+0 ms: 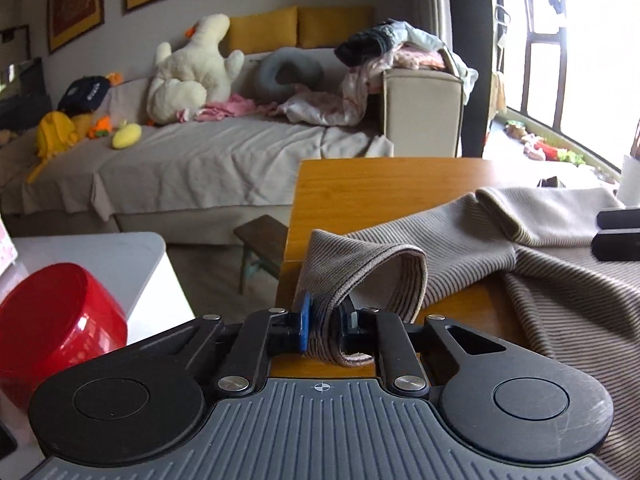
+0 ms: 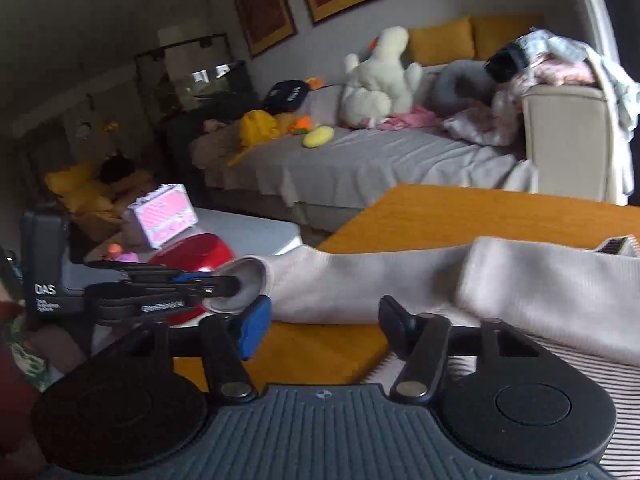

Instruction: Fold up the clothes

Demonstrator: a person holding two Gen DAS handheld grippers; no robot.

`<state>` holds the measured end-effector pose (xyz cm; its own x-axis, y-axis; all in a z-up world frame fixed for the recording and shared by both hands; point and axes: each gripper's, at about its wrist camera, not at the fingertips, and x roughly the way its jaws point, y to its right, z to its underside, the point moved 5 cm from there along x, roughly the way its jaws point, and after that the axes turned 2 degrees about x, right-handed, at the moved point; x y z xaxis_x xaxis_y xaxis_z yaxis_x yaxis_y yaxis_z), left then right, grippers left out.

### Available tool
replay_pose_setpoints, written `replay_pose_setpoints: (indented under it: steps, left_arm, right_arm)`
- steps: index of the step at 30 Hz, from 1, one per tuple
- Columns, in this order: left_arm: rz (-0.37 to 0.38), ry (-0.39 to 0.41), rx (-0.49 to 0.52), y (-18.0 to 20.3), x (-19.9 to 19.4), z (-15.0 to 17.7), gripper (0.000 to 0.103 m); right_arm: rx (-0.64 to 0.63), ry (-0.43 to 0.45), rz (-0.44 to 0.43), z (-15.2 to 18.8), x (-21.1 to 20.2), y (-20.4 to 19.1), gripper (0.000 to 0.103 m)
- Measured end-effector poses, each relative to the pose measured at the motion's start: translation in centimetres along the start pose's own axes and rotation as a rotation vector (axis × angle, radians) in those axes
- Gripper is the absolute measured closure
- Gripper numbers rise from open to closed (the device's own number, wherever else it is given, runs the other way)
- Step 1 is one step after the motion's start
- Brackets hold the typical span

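A beige, finely striped long-sleeved garment [image 1: 552, 300] lies spread on the wooden table [image 1: 360, 192]. My left gripper [image 1: 324, 330] is shut on the cuff of one sleeve [image 1: 360, 268] at the table's left edge, and the cuff loops up between the blue pad and the black finger. In the right wrist view the same sleeve [image 2: 360, 280] stretches across the table [image 2: 460, 216], with the left gripper [image 2: 224, 290] clamped on its end. My right gripper [image 2: 324, 324] stands open just in front of the sleeve, nothing between its fingers. Its black fingertips [image 1: 618, 244] show at the right edge of the left wrist view.
A red plastic tub [image 1: 56, 320] sits on a white side table [image 1: 132, 256] to the left, with a pink case [image 2: 164, 216] behind. A dark stool [image 1: 260, 240] stands beside the table. Beyond is a sofa [image 1: 224, 160] with plush toys and a clothes pile [image 1: 384, 52].
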<state>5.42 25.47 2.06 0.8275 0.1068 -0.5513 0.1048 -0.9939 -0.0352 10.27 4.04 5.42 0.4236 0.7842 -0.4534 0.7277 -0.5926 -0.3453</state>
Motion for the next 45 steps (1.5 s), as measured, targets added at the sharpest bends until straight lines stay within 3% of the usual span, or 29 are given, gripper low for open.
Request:
replay_pose_setpoints:
  steps: [2, 8, 9, 10, 11, 13, 15, 16, 17, 19, 25, 28, 31, 33, 38, 41, 45]
  left_arm:
    - [0.025, 0.005, -0.03, -0.3, -0.6, -0.1, 0.09]
    - [0.067, 0.022, -0.045, 0.2, -1.3, -0.3, 0.09]
    - [0.074, 0.025, -0.049, 0.3, -1.4, -0.4, 0.09]
    - [0.082, 0.028, -0.053, 0.4, -1.3, -0.6, 0.09]
    - [0.091, 0.029, -0.057, 0.6, -1.2, -0.7, 0.09]
    - [0.107, 0.027, -0.067, 1.1, -1.0, -1.1, 0.089]
    - [0.108, 0.03, -0.076, 1.6, -0.8, -1.7, 0.083]
    - [0.104, 0.036, -0.078, 1.8, -0.8, -2.0, 0.074]
    - [0.106, 0.053, -0.075, 2.2, -0.8, -2.4, 0.057]
    - [0.121, 0.095, -0.065, 3.2, -0.9, -3.1, 0.032]
    - [0.208, 0.128, -0.045, 7.6, 0.3, -4.9, 0.023]
    - [0.252, 0.113, -0.026, 9.8, 1.4, -5.2, 0.019]
    - [0.294, 0.098, 0.009, 12.2, 2.3, -5.3, 0.014]
    - [0.31, 0.091, 0.037, 13.8, 2.8, -5.3, 0.012]
    - [0.329, 0.065, 0.087, 16.0, 4.2, -5.2, 0.01]
    - [0.34, 0.048, 0.116, 17.0, 5.2, -5.0, 0.009]
    - [0.345, 0.025, 0.159, 18.5, 6.6, -4.7, 0.009]
  right_arm:
    - [0.027, -0.01, -0.038, -0.4, 2.0, -1.3, 0.051]
    - [0.049, -0.066, -0.008, 0.2, 8.1, -1.1, 0.055]
    - [0.065, -0.072, -0.011, 0.4, 8.9, -0.9, 0.068]
    - [0.081, -0.07, -0.011, 0.3, 9.4, -0.5, 0.09]
    - [0.096, -0.055, -0.005, -0.1, 9.4, -0.1, 0.099]
    - [0.118, -0.02, 0.008, -1.1, 9.2, 0.9, 0.099]
    - [0.097, 0.036, 0.031, -2.9, 7.3, 2.3, 0.099]
    - [0.084, 0.064, 0.052, -3.8, 6.0, 3.2, 0.099]
    - [0.07, 0.094, 0.078, -4.8, 4.4, 4.2, 0.099]
    - [0.038, 0.16, 0.163, -6.7, 0.9, 6.7, 0.099]
    - [0.045, 0.268, 0.43, -8.9, -8.8, 15.8, 0.099]
    - [0.055, 0.276, 0.543, -8.5, -11.6, 19.9, 0.099]
    - [0.082, 0.245, 0.601, -7.1, -12.5, 23.3, 0.099]
    - [0.092, 0.189, 0.637, -5.4, -12.7, 25.2, 0.097]
    - [0.137, 0.062, 0.751, -0.4, -13.8, 28.5, 0.08]
    - [0.252, 0.115, 0.727, 1.3, -15.9, 28.9, 0.065]
    - [0.356, 0.194, 0.606, 1.9, -16.4, 27.9, 0.044]
